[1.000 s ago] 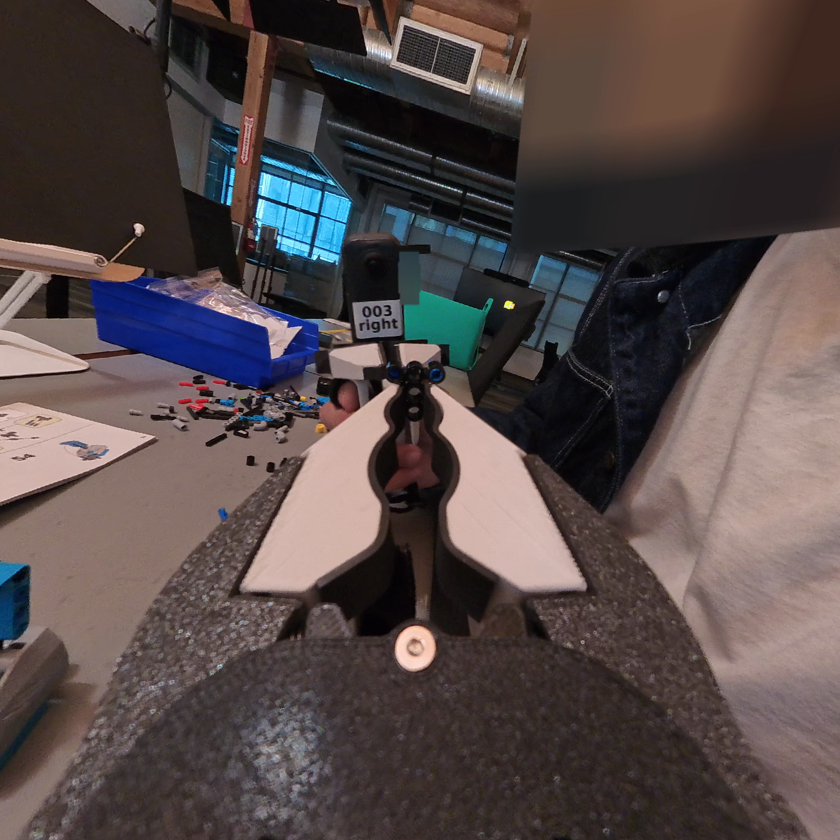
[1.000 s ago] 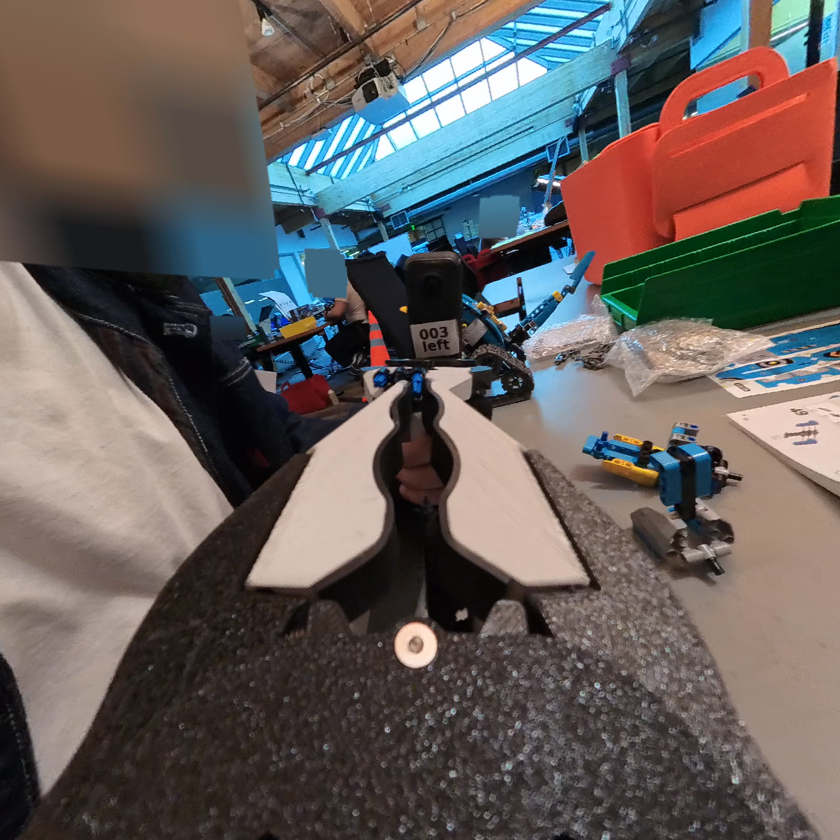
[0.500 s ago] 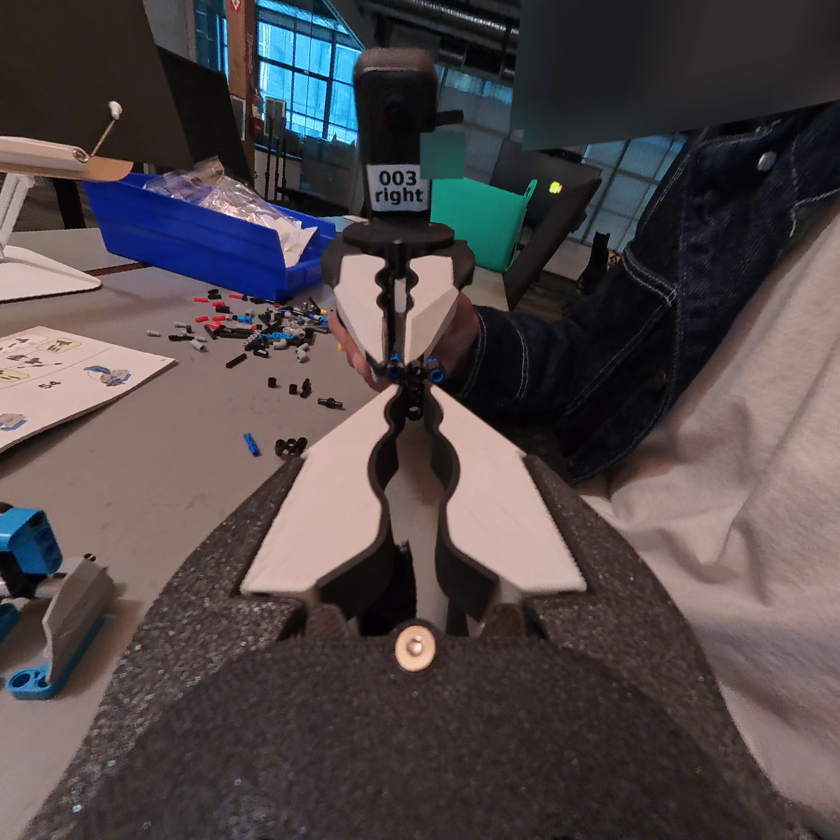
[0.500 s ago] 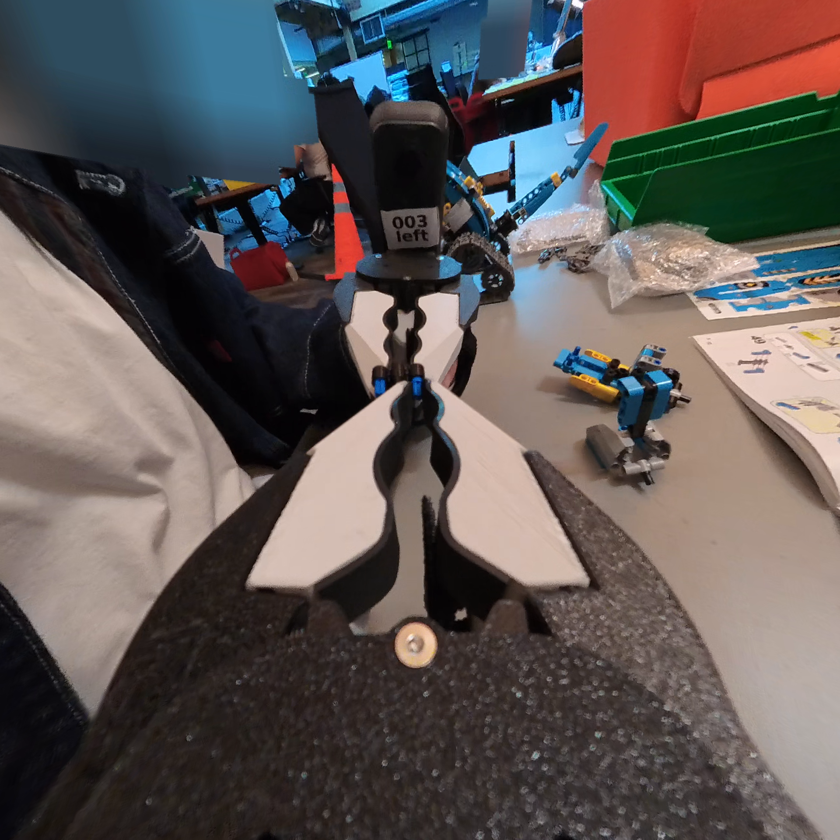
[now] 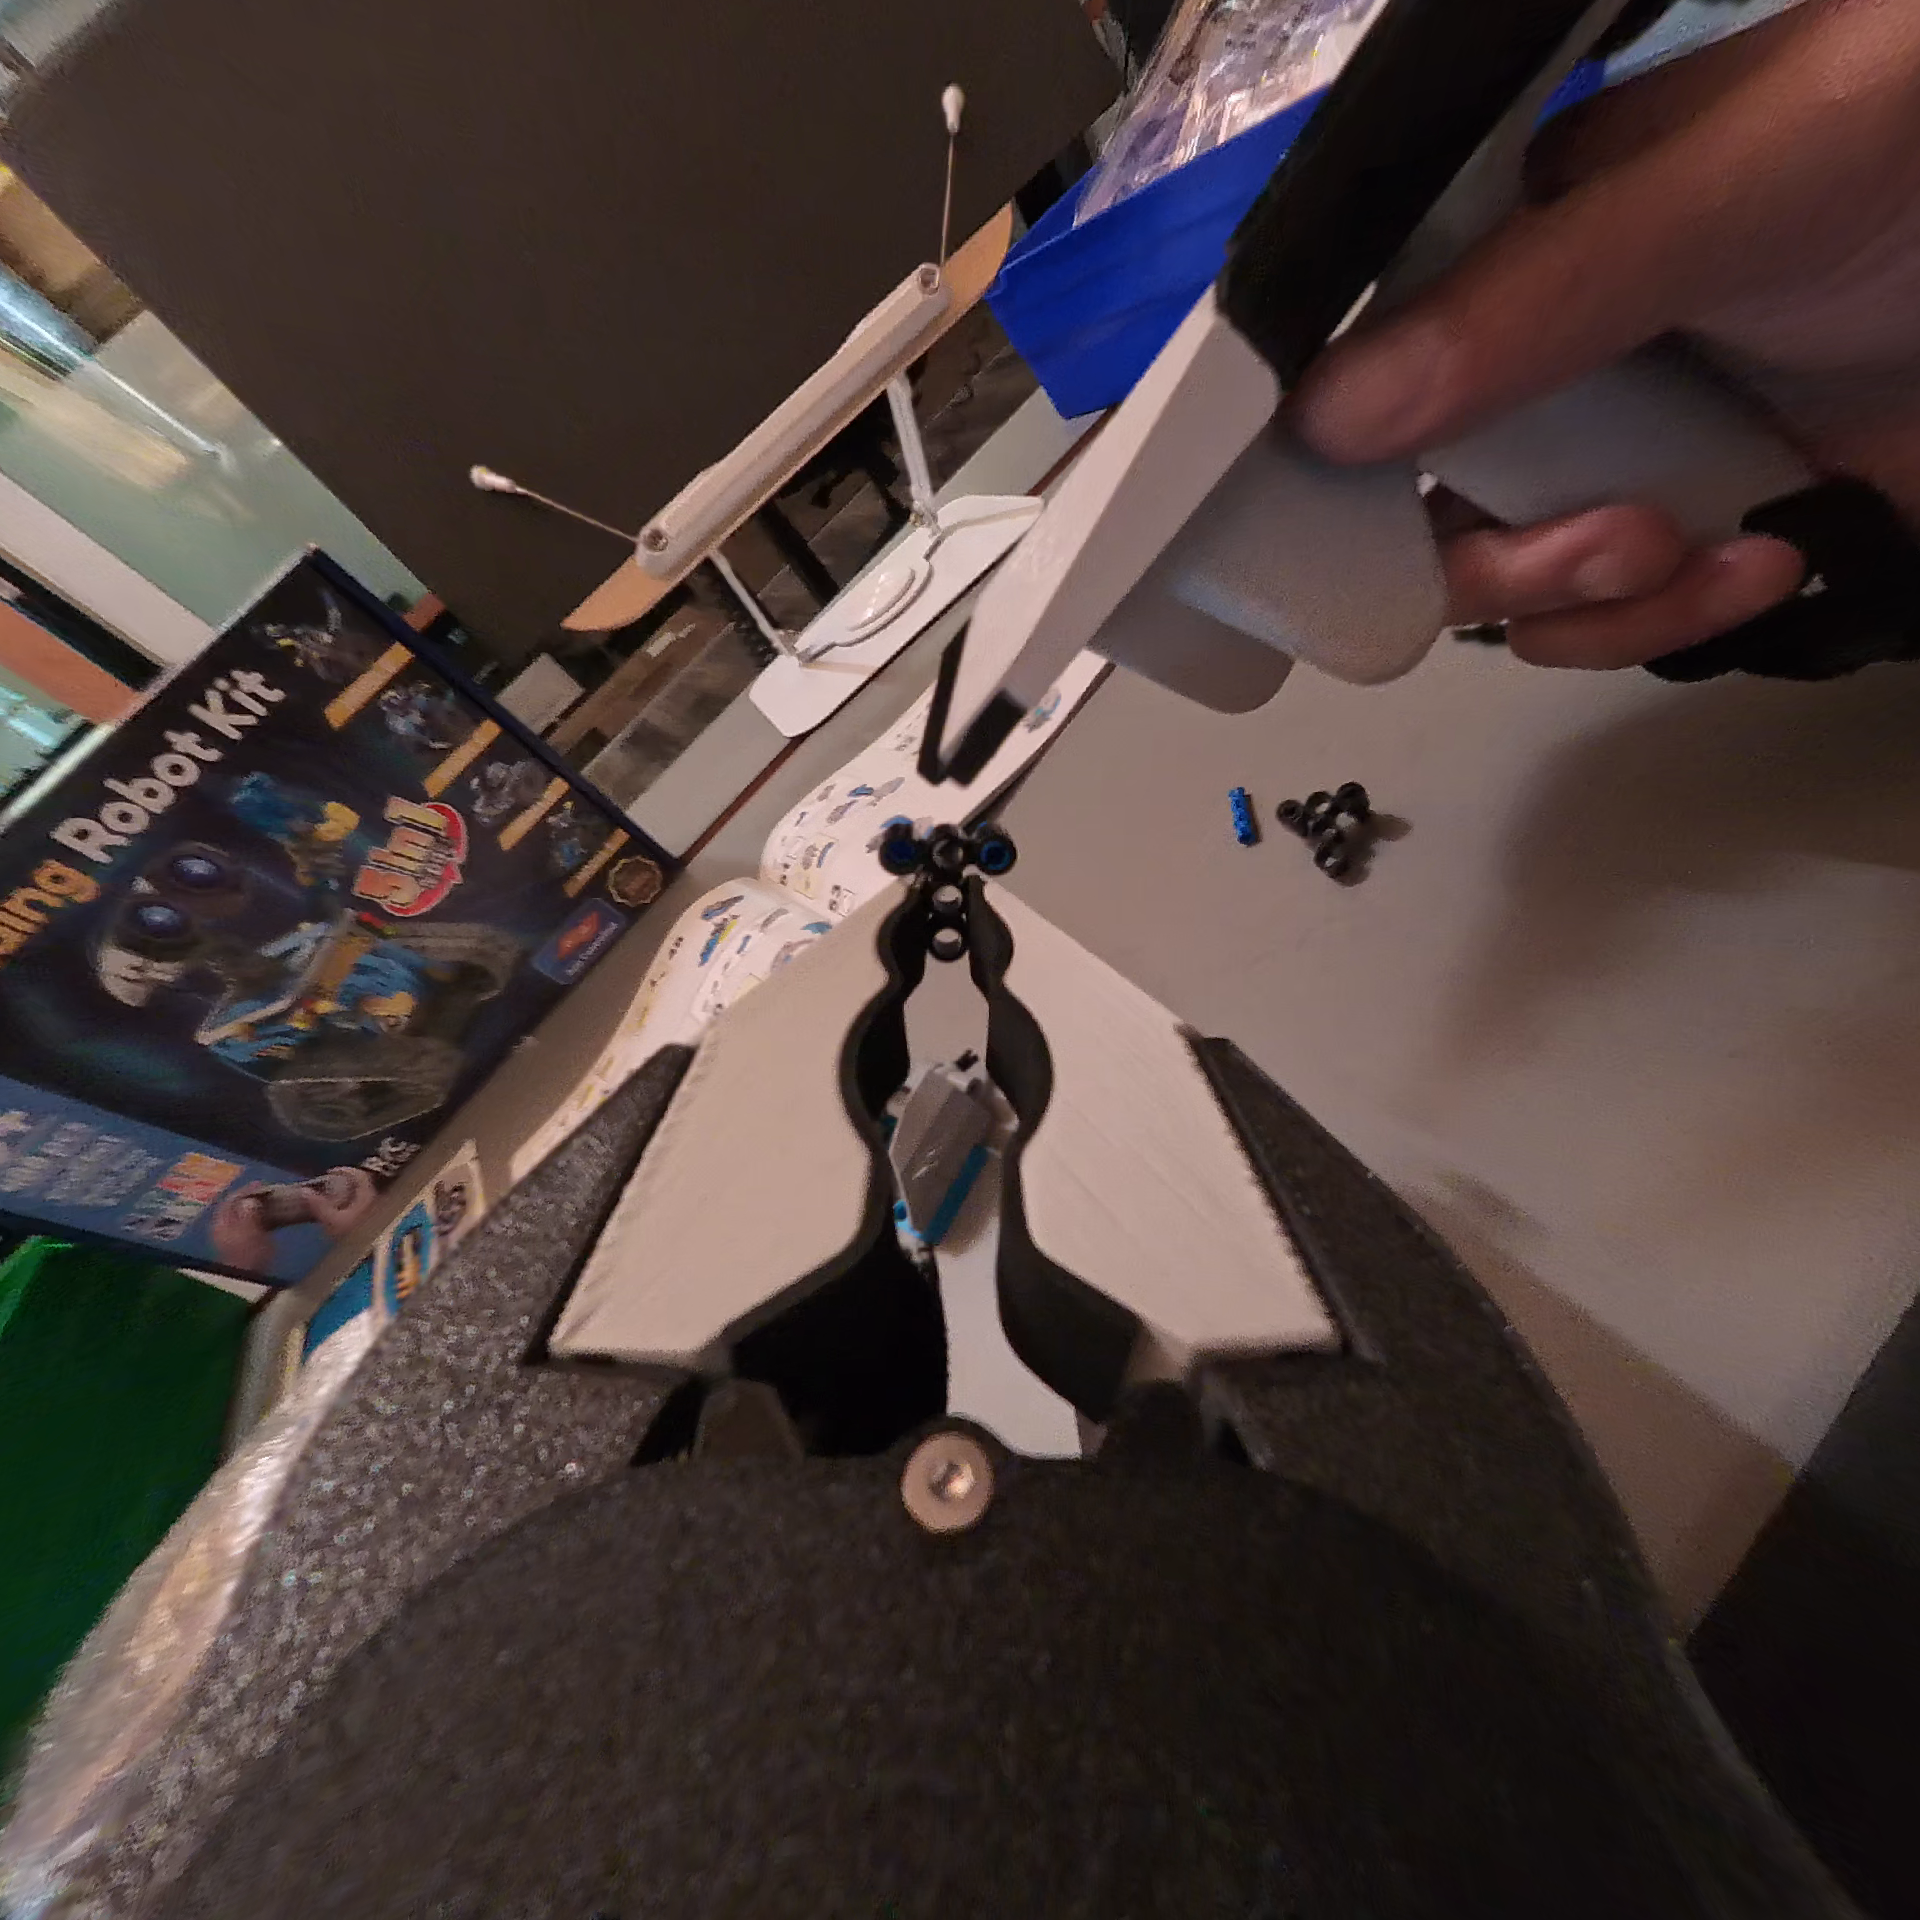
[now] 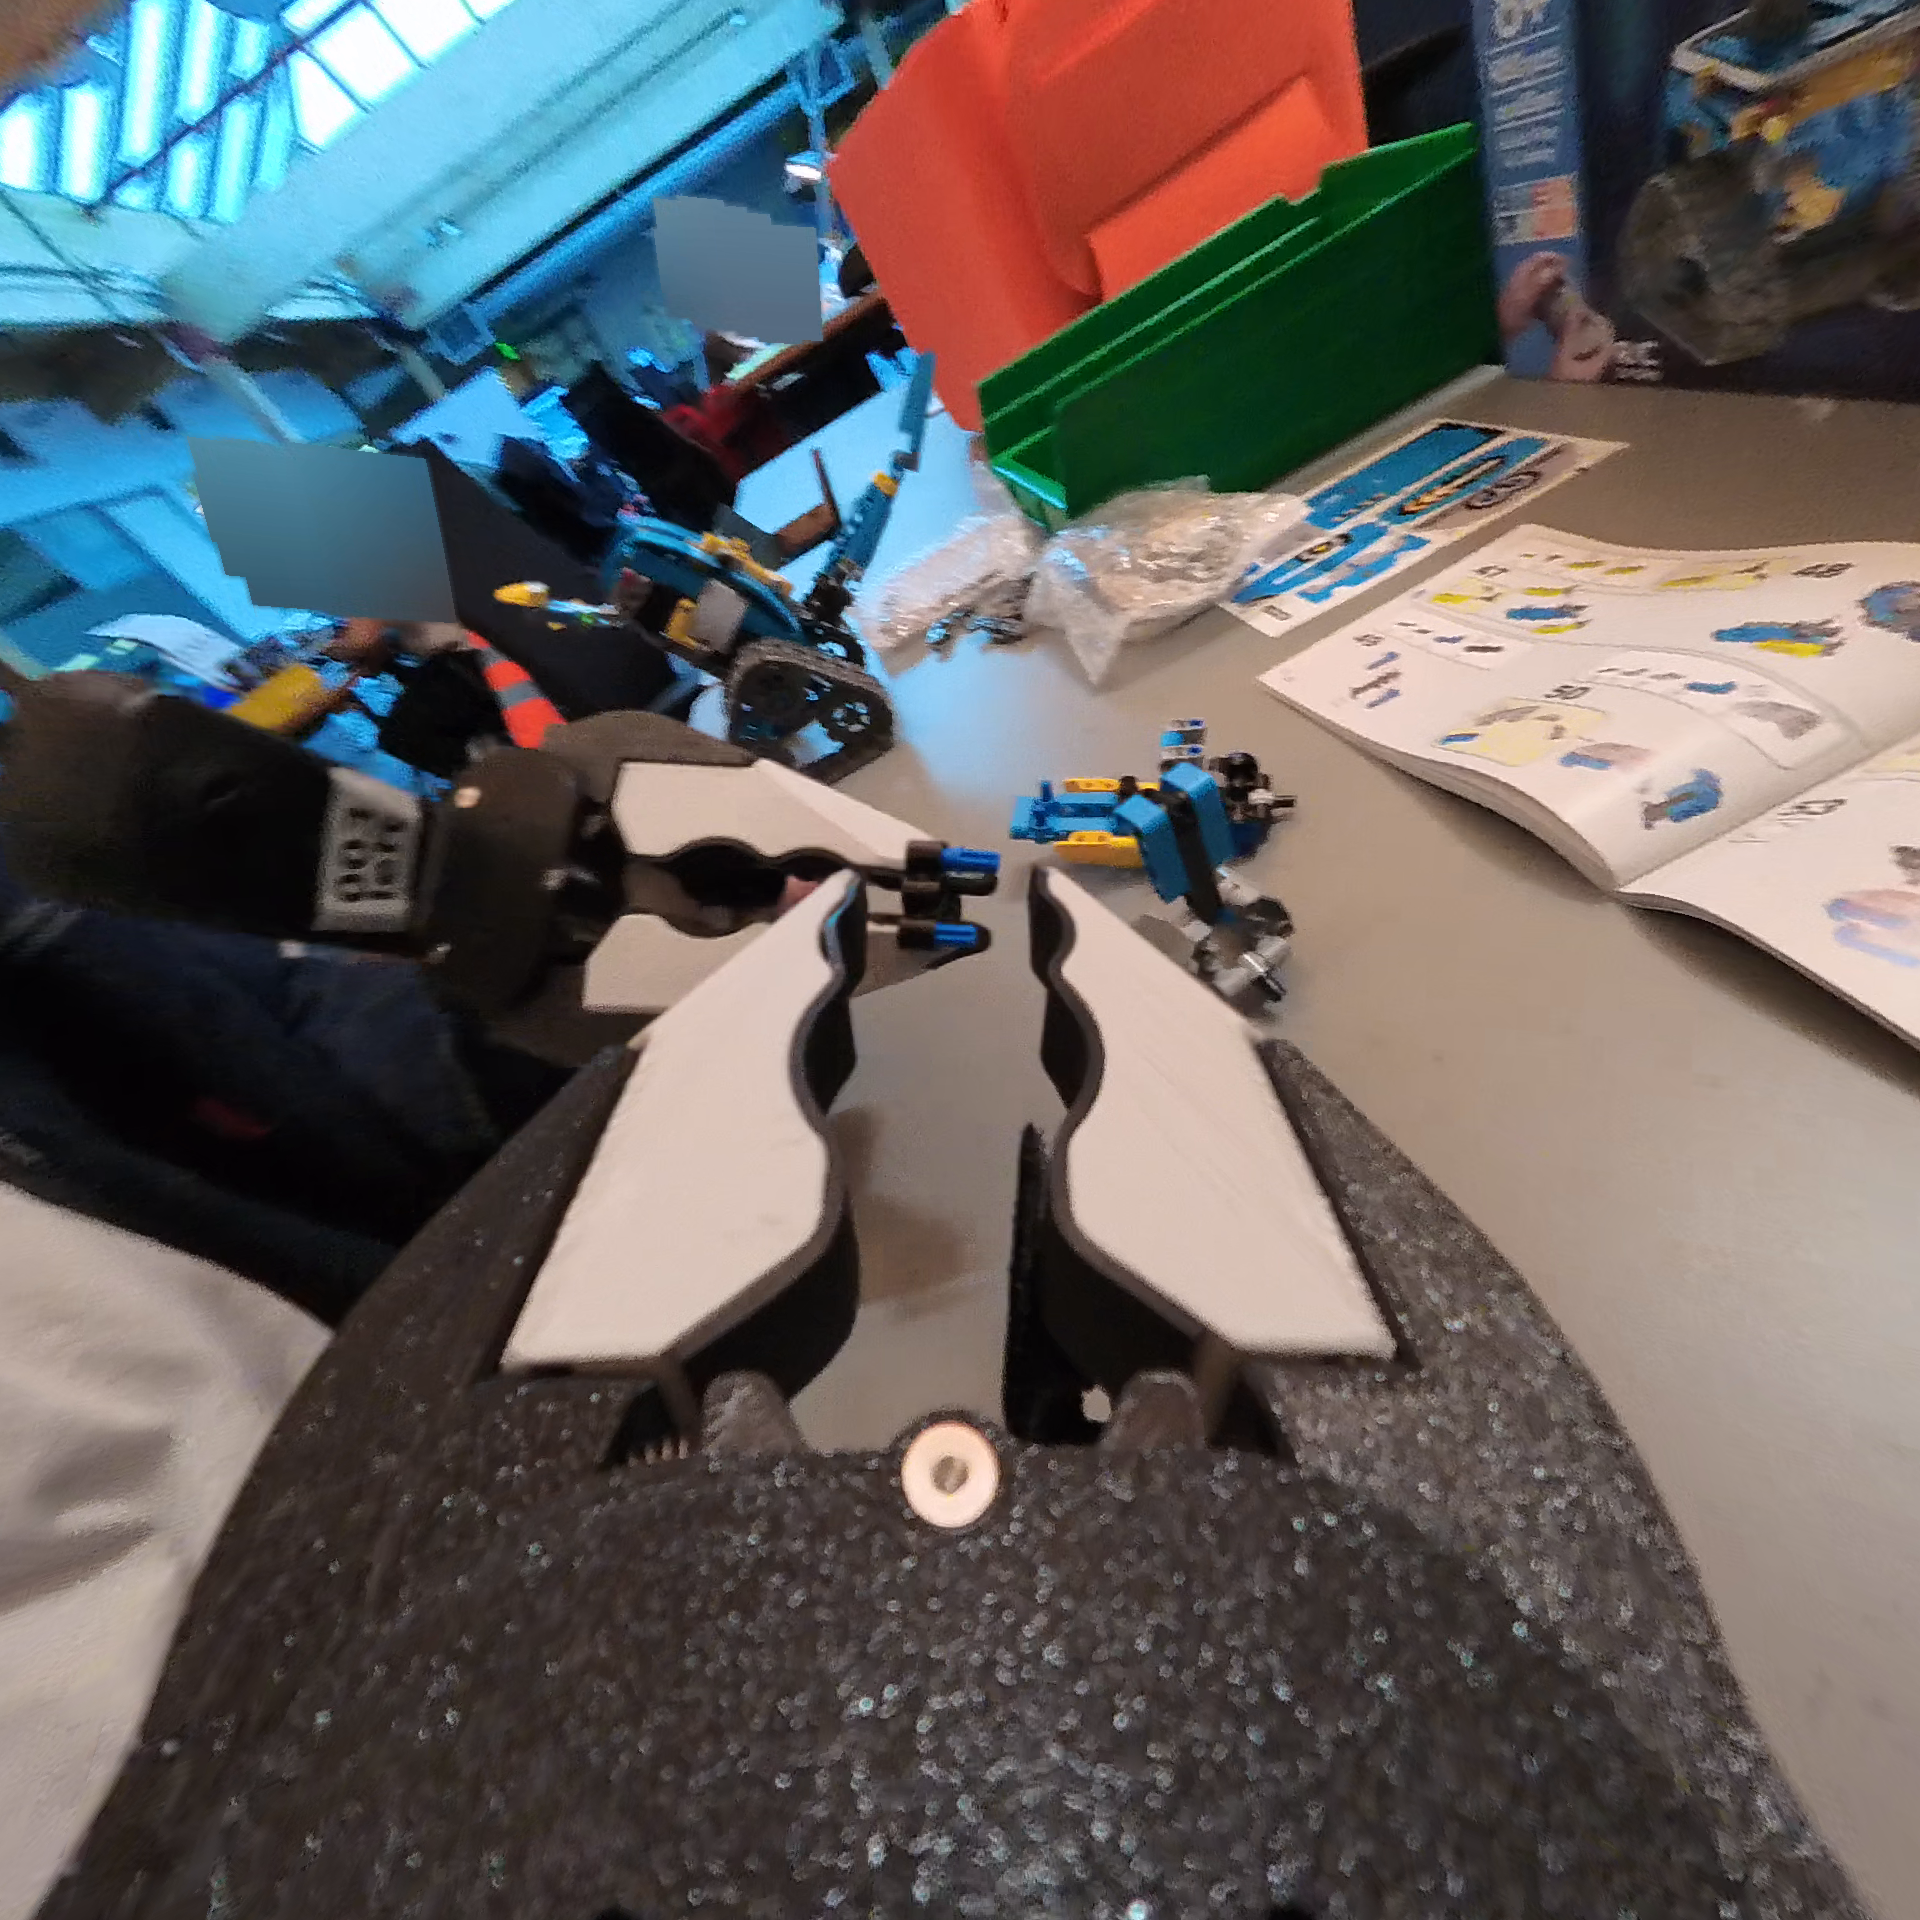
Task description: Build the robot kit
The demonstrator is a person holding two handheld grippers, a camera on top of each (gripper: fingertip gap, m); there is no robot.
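My left gripper (image 5: 945, 909) is shut on a small black connector piece with blue pins (image 5: 945, 857) and holds it above the grey table (image 5: 1455, 1039). In the right wrist view the left gripper (image 6: 899, 899) comes in from the left, and the piece (image 6: 961, 862) pokes into the gap of my right gripper (image 6: 943, 888). My right gripper is open and empty, its fingertips on either side of the piece. In the left wrist view the right gripper (image 5: 966, 732) is held by a hand (image 5: 1662, 312) just above the piece.
A small blue, yellow and grey model (image 6: 1164, 842) lies ahead. An open instruction booklet (image 6: 1610, 707), plastic bags (image 6: 1091, 571), a green bin (image 6: 1247, 353), an orange bin (image 6: 1091, 156) and a tracked model (image 6: 769, 644) surround it. A kit box (image 5: 260, 935), black rings (image 5: 1330, 821) and a blue pin (image 5: 1240, 814) lie nearby. Only a small space, under 4 cm, lies between the two pairs of fingers.
Both grippers were pinching the piece tip to tip. The right gripper has opened and let go of it. The left gripper keeps the piece and has turned sideways over the table.
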